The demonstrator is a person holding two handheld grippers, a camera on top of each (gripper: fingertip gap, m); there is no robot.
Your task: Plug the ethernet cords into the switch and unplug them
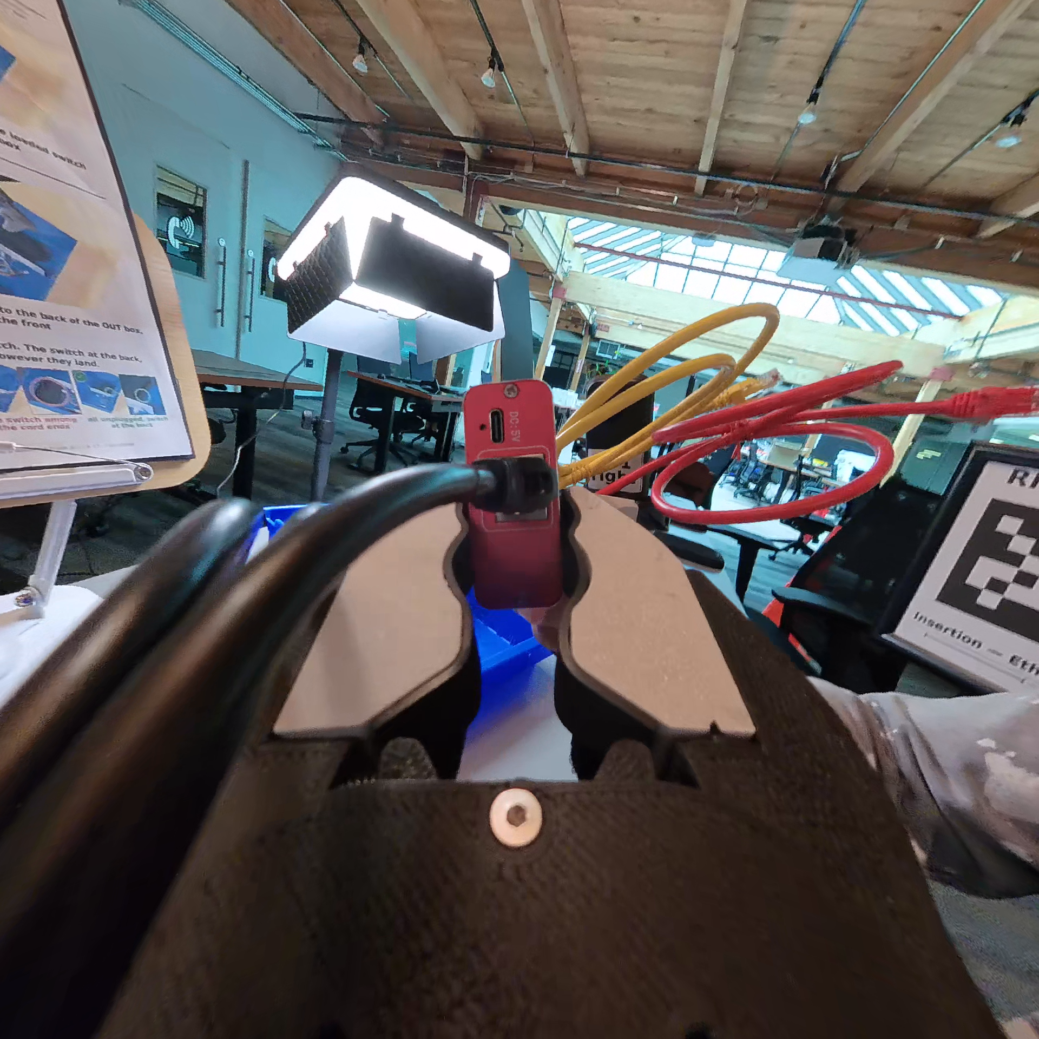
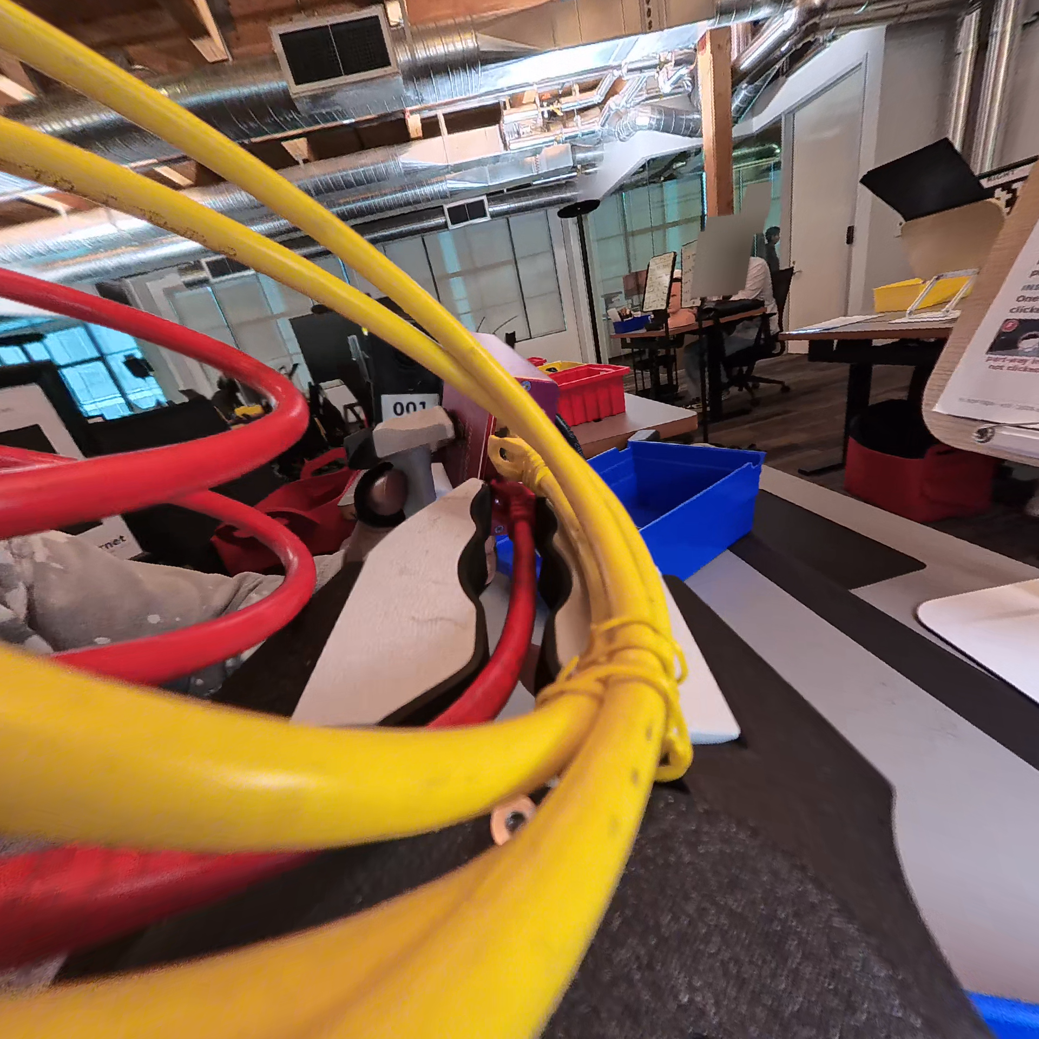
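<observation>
**Two grippers meet at one red switch**

Two grippers work above the counter [image 2: 843, 703]. The left gripper [image 1: 514, 562] has its jaws clamped on the red switch [image 1: 514, 540], held upright, with a black cord [image 1: 348, 506] plugged into its near face. The right gripper [image 2: 514, 562] has its jaws closed on the red cord [image 2: 520, 540] at its plug, against the switch. Yellow cord [image 2: 562, 466] loops beside it. A blue bin [image 2: 686, 495] sits behind.
</observation>
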